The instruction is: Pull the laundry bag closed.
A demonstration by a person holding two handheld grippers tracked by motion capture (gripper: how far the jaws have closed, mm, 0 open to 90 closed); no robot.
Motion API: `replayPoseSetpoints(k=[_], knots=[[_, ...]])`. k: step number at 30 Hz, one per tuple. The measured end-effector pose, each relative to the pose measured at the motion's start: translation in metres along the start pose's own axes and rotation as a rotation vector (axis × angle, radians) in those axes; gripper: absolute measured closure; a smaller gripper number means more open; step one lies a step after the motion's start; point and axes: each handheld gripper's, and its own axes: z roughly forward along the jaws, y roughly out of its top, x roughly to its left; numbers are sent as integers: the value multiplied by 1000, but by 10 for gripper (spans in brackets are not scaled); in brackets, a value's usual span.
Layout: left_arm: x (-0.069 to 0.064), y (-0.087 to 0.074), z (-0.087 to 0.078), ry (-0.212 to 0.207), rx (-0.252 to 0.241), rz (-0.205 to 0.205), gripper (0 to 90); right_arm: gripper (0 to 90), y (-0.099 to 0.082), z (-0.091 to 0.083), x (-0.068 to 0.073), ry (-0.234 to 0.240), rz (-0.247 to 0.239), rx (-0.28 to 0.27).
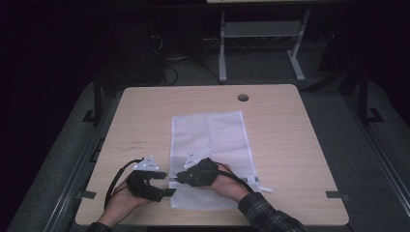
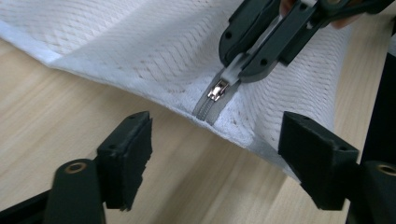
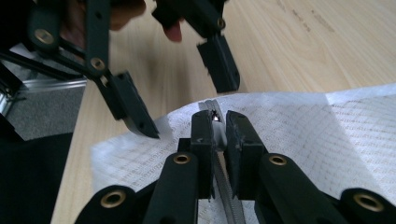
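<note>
A white mesh bag (image 1: 212,140) lies flat in the middle of the wooden table (image 1: 290,145). Its grey zipper (image 2: 205,109) ends at the near left corner, which is lifted a little off the wood. My right gripper (image 3: 217,128) is shut on the metal zipper pull (image 2: 218,90), its jaws pointing left in the high view (image 1: 177,178). My left gripper (image 2: 219,158) is open at the bag's left edge (image 1: 163,183), facing the right one. Its jaws stand on either side of the raised corner (image 2: 243,137) without pressing on it.
A round cable hole (image 1: 243,97) sits near the table's far edge. Behind the table stands a white desk frame (image 1: 222,53) with cables on the dark floor. Bare wood (image 1: 140,125) lies left of the bag, and more to its right.
</note>
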Motion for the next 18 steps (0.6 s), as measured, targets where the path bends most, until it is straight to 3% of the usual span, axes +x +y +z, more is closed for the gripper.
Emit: replayPoseSetpoints(k=[4, 9, 18], knots=[[2, 1, 3, -30, -2, -9, 335, 816, 1, -3, 0, 3, 4, -10], [5, 4, 2, -56, -20, -10, 495, 816, 1, -5, 0, 1, 2, -10], [8, 4, 1, -72, -11, -17, 710, 816, 1, -5, 0, 5, 0, -11]])
